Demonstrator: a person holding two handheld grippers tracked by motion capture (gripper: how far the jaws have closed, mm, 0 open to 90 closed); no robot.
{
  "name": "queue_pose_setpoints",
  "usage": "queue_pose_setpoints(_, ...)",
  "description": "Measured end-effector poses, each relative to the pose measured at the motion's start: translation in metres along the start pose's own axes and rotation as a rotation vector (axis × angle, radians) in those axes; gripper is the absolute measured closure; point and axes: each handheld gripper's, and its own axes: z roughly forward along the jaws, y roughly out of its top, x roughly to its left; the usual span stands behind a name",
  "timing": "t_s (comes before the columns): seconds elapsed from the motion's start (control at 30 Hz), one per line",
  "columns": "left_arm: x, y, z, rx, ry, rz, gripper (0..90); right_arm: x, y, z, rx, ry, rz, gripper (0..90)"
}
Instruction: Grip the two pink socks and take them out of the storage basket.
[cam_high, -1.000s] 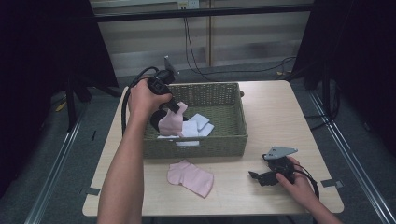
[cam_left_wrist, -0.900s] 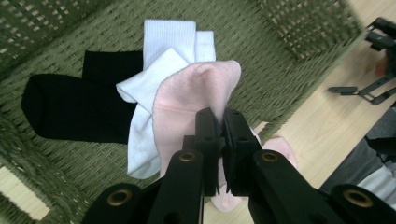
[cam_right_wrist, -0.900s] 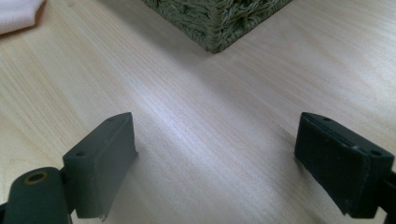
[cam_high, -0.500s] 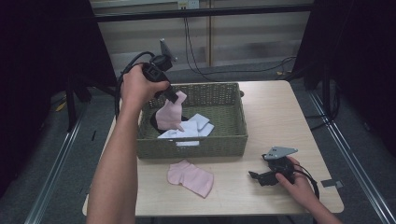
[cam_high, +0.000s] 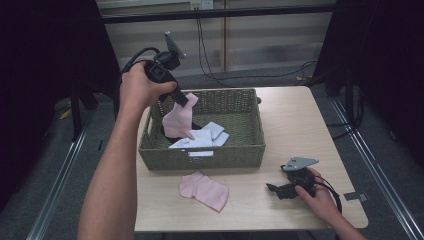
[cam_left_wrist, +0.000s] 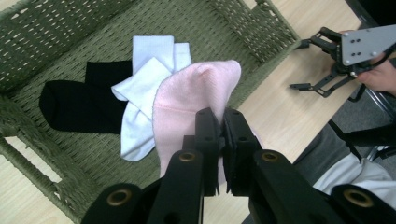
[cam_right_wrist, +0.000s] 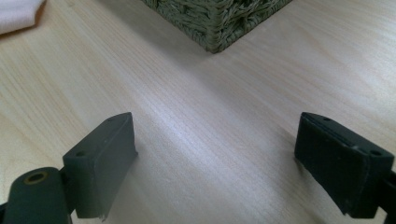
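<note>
Slippage is the chief risk: the left gripper (cam_high: 183, 100) has its jaws pinched tight on one edge of a pink sock (cam_high: 178, 119), and the rest of the sock hangs free below it, over the basket (cam_high: 200, 155). Only a thin bit of fabric sits between the pads in the left gripper view, so a quick swing could tug it loose and drop it back among the socks underneath.

Directly below the gripper lie white socks (cam_left_wrist: 144, 88) and a black sock (cam_left_wrist: 79, 105). The pink toe dangles close to them, whether touching I cannot tell; a sideways move made too low could drag a white one along or snag the toe on the woven wall.

A second pink sock (cam_high: 205, 190) lies flat on the surface (cam_high: 290, 125), on the near side of the basket, toward the person. Careless placing beside it could bunch it or push it toward the edge.

The right gripper (cam_high: 279, 189) rests on the surface, well apart from the left, jaws spread wide and empty, so it offers no help if the sock falls.
</note>
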Motion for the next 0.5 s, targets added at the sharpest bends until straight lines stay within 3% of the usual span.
queue_pose_setpoints(0.23, -0.012, -0.008, -0.001, -0.003, -0.014, 0.023, 85.3, 0.0, 0.0, 0.0, -0.001, -0.001, 0.004, 12.1)
queue_pose_setpoints(0.5, -0.022, -0.029, 0.004, -0.011, -0.028, 0.061, 85.0, 0.0, 0.0, 0.0, -0.001, 0.0, 0.003, 12.1)
